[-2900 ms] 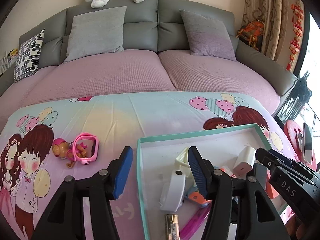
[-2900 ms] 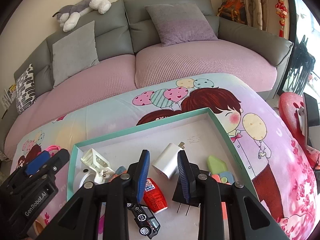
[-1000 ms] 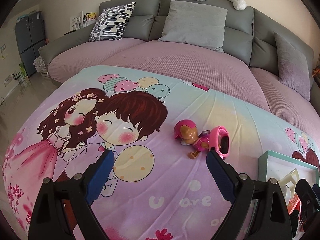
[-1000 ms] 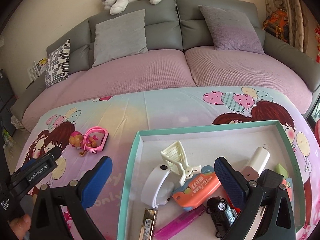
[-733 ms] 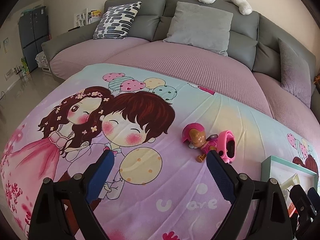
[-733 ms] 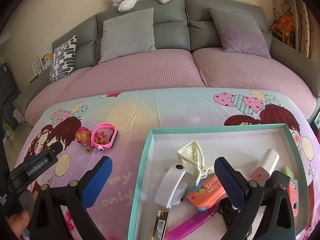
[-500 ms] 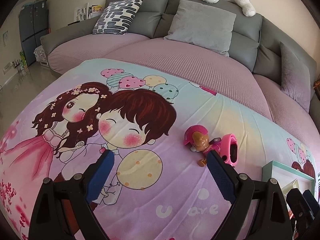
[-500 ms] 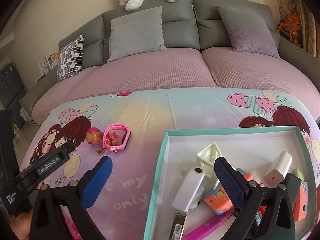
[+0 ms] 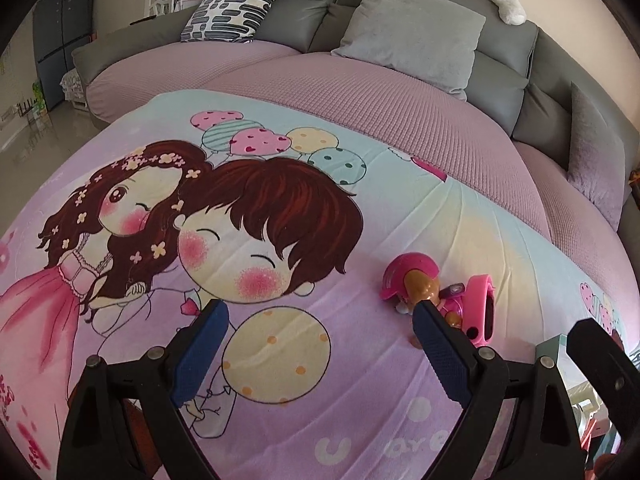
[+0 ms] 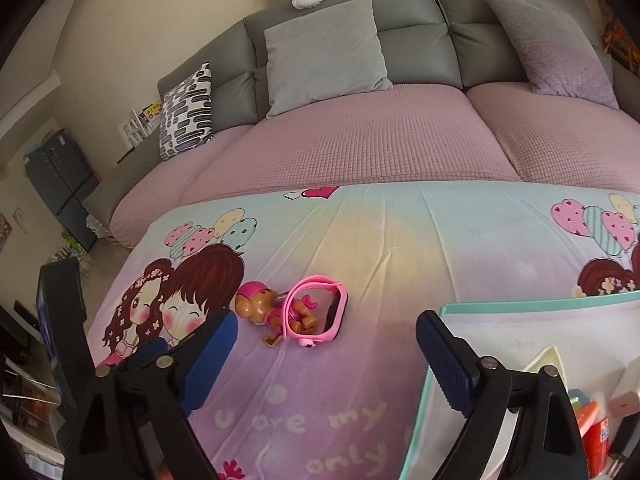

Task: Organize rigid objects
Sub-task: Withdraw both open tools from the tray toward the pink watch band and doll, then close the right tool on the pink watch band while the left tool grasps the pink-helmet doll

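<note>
I am holding my left tongs [image 9: 316, 344] spread wide above the cartoon-printed sheet [image 9: 280, 160] that covers the surface, with nothing between their blue pads [image 9: 200, 352]. The pink toy dog figure [image 9: 412, 280] is lying on the sheet just ahead of my left tongs' right-hand pad, outside the gap and a little to its right. The pink watch [image 9: 480, 308] is lying against the figure's far side, further right of that pad. Beyond them, at the right edge of this view, a corner of the teal-rimmed box [image 9: 548, 348] is showing beside the black frame of my other tool.

I am holding my right tongs [image 10: 326, 344] spread as well; their jaws have just been narrowing a little, and only the bare sheet is lying between them. Seen from here, the toy dog figure [image 10: 256, 304] and the pink watch [image 10: 320, 312] are lying together straight ahead of the gap, just past the fingertips and nearer the left-hand pad [image 10: 208, 364]. The figure's legs are poking through the watch strap's loop. The teal-rimmed box [image 10: 520, 305] is sitting to the right, its near corner right behind my right-hand pad, with a cream clip [image 10: 548, 360] and a red-and-orange item [image 10: 596, 428] inside it. A grey sofa [image 10: 400, 52] with cushions is standing well beyond the sheet.
</note>
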Tool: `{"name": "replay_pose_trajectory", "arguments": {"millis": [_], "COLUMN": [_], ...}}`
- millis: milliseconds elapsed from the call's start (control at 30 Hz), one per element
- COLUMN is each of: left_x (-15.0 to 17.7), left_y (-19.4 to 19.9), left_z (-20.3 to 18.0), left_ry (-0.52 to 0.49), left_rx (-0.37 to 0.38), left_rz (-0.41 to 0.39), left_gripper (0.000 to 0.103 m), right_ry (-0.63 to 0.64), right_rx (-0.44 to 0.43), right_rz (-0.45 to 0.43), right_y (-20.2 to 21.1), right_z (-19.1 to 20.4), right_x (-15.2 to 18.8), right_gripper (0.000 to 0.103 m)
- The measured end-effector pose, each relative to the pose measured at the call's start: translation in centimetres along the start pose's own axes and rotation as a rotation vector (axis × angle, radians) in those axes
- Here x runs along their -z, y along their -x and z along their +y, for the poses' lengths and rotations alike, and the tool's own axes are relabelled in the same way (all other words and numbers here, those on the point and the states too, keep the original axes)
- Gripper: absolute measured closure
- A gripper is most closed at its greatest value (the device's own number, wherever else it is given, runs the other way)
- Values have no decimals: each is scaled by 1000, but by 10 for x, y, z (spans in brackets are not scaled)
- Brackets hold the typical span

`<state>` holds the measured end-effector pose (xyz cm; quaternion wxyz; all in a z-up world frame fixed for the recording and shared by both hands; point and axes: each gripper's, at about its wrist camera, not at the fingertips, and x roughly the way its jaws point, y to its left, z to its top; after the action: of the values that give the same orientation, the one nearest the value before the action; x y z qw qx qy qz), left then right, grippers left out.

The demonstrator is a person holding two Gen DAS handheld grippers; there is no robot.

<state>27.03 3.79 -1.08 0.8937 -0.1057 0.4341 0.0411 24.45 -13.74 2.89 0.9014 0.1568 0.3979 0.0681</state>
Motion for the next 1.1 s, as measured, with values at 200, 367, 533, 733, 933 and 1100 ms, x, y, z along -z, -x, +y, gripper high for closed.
{"name": "replay_pose_trajectory", "arguments": {"millis": [200, 367, 533, 733, 933, 1100], "left_x": [-7, -12, -13, -12, -10, -8], "left_y": [-5, -8, -21, -30, -39, -41], "left_z": [-7, -16, -15, -16, -18, -19], "left_ry": [-40, -88, -93, -92, -93, -103], "left_rx": [69, 110, 128, 162, 186, 211], "left_rz": [-34, -70, -47, -40, -15, -12], "left_gripper": [10, 10, 10, 10, 19, 28], "right_ry": [-73, -151, -147, -158, -174, -193], "right_rx": [-77, -164, -170, -158, -135, -112], "right_rz": [58, 126, 187, 230, 235, 261], "right_y": [-25, -47, -66, -84, -91, -99], "right_z": [-9, -14, -7, -7, -11, -16], "right_x": [-19, -28, -27, -21, -21, -18], "right_gripper": [20, 27, 32, 36, 41, 41]}}
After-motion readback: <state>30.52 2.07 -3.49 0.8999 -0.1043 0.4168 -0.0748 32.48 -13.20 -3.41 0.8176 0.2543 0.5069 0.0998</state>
